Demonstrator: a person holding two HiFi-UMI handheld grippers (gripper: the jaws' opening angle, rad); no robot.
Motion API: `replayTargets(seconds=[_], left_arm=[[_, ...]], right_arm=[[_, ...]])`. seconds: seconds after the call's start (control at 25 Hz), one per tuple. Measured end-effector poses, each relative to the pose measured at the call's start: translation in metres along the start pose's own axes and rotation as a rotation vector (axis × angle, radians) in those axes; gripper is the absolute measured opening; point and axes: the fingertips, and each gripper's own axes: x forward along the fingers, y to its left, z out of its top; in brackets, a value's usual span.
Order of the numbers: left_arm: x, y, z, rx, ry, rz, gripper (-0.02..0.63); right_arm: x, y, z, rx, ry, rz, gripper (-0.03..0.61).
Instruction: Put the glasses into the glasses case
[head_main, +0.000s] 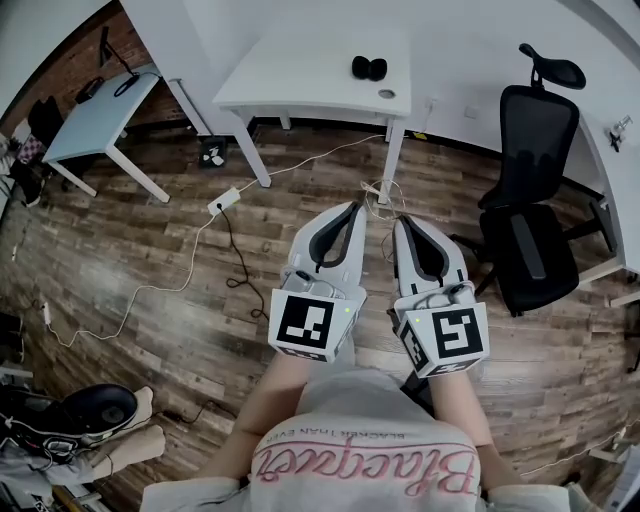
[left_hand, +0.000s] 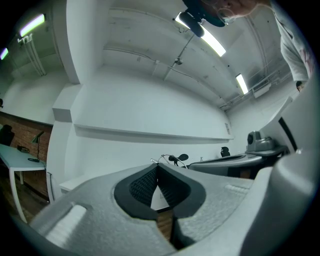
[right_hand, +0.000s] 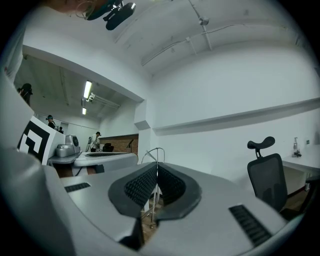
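Note:
A white table (head_main: 300, 85) stands ahead across the wooden floor. On its far right part lies a dark rounded object (head_main: 368, 68), too small to tell whether it is the glasses or the case, with a small round thing (head_main: 387, 94) beside it. The dark object (left_hand: 179, 158) also shows far off in the left gripper view. My left gripper (head_main: 350, 208) and right gripper (head_main: 403, 223) are held side by side close to the body, well short of the table. Both are shut with nothing between the pads, as the left gripper (left_hand: 156, 168) and right gripper (right_hand: 156, 167) show in their own views.
A black office chair (head_main: 530, 200) stands to the right, and the chair (right_hand: 267, 175) is also in the right gripper view. A second light table (head_main: 95, 115) is at the far left. Cables and a power strip (head_main: 222, 201) lie on the floor between me and the white table.

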Motion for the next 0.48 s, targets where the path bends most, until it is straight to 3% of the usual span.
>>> replayTargets(seconds=[0.48], left_arm=[[0.075,0.075,-0.015,-0.012,0.013,-0.054,0.006]], right_arm=[[0.1,-0.018,-0.001,-0.019,0.015,-0.048,0.012]])
